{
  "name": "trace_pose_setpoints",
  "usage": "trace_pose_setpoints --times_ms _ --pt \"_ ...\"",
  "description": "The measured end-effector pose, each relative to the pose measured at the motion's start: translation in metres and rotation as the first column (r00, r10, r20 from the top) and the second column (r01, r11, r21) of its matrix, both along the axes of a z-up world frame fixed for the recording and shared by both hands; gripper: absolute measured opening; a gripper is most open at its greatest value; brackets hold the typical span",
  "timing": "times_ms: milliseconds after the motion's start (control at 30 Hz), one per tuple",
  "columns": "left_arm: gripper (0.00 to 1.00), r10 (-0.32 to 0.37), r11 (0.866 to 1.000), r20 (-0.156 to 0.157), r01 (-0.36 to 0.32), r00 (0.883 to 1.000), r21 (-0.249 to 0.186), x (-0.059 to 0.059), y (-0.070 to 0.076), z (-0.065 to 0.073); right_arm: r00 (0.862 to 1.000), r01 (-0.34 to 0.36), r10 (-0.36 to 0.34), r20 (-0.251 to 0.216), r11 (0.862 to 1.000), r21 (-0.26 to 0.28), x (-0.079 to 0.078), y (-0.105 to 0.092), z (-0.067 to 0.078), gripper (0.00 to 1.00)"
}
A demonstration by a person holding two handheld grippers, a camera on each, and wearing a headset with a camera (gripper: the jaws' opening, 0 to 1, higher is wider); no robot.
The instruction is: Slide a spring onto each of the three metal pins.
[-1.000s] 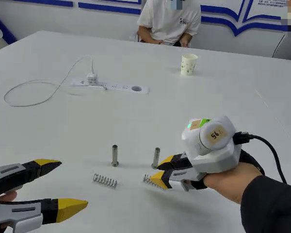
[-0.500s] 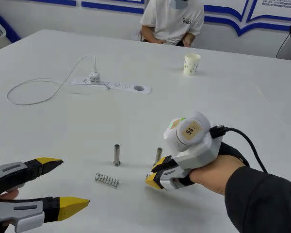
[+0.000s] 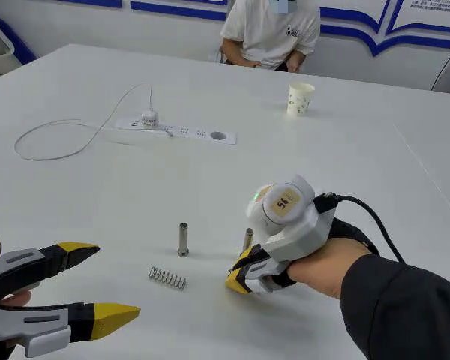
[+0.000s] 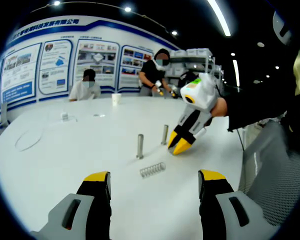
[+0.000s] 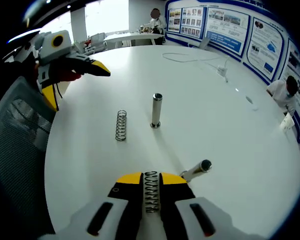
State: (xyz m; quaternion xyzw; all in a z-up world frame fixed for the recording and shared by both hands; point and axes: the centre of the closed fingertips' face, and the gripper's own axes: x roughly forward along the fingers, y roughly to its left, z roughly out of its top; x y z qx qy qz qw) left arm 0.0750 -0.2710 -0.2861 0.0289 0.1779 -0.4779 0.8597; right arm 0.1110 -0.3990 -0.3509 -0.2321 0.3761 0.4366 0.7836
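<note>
while right claw (image 5: 151, 176) sits clamped on spring (image 5: 151, 195) just beside nearer pin (image 5: 196, 171), left claw (image 4: 154, 176) hangs apart. best: stand spring upright over pin tip, lower straight. second spring (image 3: 168, 278) lies on bench (image 3: 97, 195).

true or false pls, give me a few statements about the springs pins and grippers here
1. The right gripper is shut on a spring. True.
2. Both pins on the table already carry springs. False: the left pin and the right pin are both bare.
3. The left gripper is open and holds nothing. True.
4. The loose spring stands upright. False: it lies on its side on the table, in front of the left pin.
5. The paper cup sits between the pins. False: it stands far across the table.
</note>
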Motion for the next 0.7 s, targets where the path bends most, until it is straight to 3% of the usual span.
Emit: trace_pose_setpoints --times_ms 700 --pt "0.72 0.004 1.0 -0.003 -0.004 1.0 -0.003 -0.0002 0.0003 0.0008 1.0 -0.017 0.017 -0.016 1.0 -0.012 0.0 0.001 -0.0006 0.12"
